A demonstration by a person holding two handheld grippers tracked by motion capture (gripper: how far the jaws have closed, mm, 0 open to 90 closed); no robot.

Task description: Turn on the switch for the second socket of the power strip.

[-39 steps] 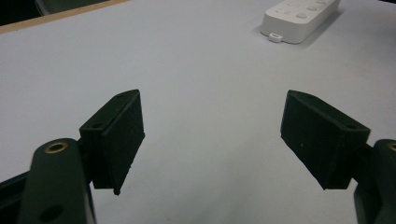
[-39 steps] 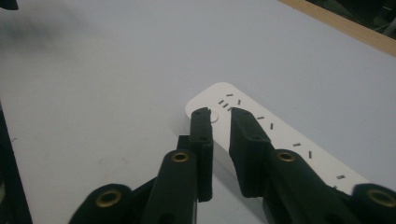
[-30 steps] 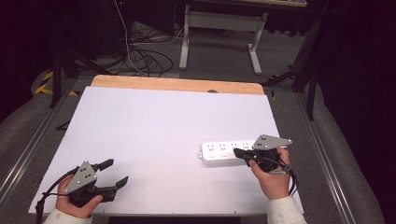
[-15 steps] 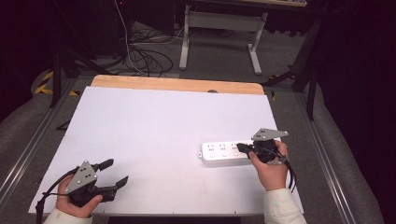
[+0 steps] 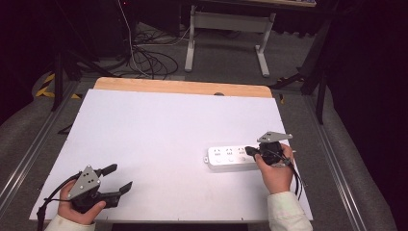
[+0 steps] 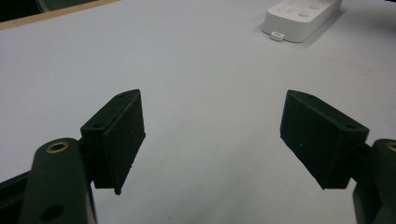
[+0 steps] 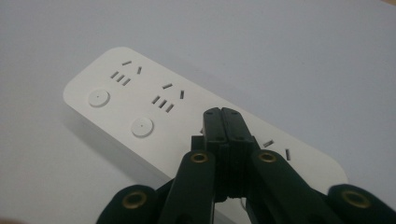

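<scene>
The white power strip [image 5: 232, 158] lies on the white table [image 5: 159, 134] at about four o'clock; no writing on it is readable. The right gripper [image 5: 250, 151], jaws pressed together, hovers over its right end. The left gripper [image 5: 119, 179], jaws spread wide and empty, sits at seven o'clock.
</scene>
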